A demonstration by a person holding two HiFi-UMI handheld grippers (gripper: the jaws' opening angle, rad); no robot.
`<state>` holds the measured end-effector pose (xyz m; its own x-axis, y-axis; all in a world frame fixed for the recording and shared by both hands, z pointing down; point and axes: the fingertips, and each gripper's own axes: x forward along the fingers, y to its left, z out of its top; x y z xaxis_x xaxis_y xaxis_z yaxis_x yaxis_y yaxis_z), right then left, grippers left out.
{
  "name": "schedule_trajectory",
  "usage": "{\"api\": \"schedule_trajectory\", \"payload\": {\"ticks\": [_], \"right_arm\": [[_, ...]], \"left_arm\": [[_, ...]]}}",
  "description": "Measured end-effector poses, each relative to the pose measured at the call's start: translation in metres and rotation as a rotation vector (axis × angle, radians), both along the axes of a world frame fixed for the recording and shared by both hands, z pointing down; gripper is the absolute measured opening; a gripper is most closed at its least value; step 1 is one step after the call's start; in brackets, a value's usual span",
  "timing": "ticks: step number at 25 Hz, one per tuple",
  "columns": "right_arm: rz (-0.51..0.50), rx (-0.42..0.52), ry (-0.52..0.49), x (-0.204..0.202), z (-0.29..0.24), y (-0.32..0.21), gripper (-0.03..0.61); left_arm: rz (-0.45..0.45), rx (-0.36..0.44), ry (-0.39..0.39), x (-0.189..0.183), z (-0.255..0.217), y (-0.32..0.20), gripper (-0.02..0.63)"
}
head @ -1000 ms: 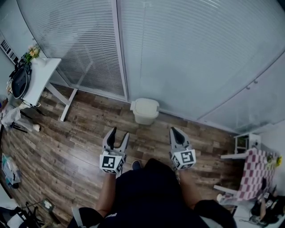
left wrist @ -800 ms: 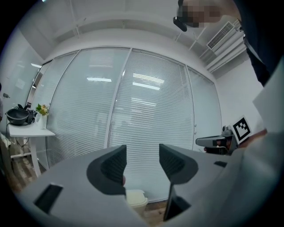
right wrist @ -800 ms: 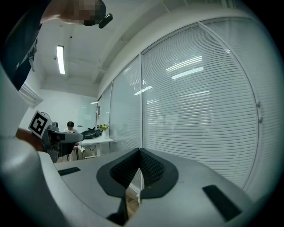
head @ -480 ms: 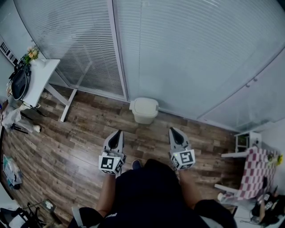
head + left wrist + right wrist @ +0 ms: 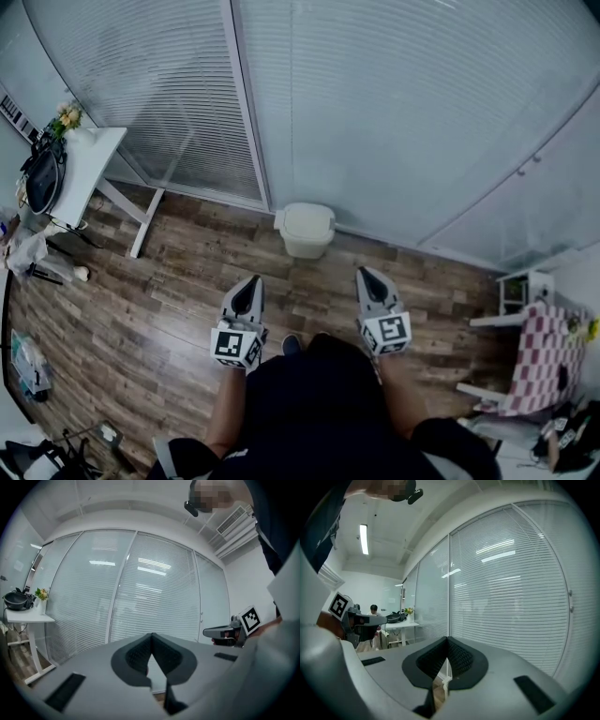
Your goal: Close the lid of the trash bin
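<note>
Two grippers are held side by side in front of a dark-clothed person (image 5: 309,403), with the marker cubes (image 5: 236,345) nearest the body. The left gripper (image 5: 247,284) has jaws that have just been closing; they are now pressed together tip to tip, and nothing is caught between them. The right gripper (image 5: 364,276) is likewise seen with its jaws met at the tips and nothing held. Both are pointed forward over a wood floor (image 5: 159,281). Ahead of them the bin (image 5: 307,234) is stood on that floor, between the lines of the two grippers and well apart from both, close against the foot of a glass wall (image 5: 394,112) hung with blinds. Its lid (image 5: 307,221) appears to lie flat on top. Far to the left a white table (image 5: 86,161) is set by the wall, with flowers (image 5: 66,116) at its far end, and far to the right a checked chair (image 5: 536,361) is seen.
</note>
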<state>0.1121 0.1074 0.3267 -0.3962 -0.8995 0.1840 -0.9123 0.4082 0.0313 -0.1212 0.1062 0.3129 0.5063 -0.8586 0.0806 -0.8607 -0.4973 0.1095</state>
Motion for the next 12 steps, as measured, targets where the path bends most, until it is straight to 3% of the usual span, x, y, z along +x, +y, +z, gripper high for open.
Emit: {"api": "schedule_trajectory", "payload": {"ticks": [12], "right_arm": [[-0.039, 0.026, 0.041, -0.011, -0.005, 0.013, 0.003]], "left_arm": [[0.016, 0.012, 0.001, 0.0, -0.001, 0.013, 0.008]]}}
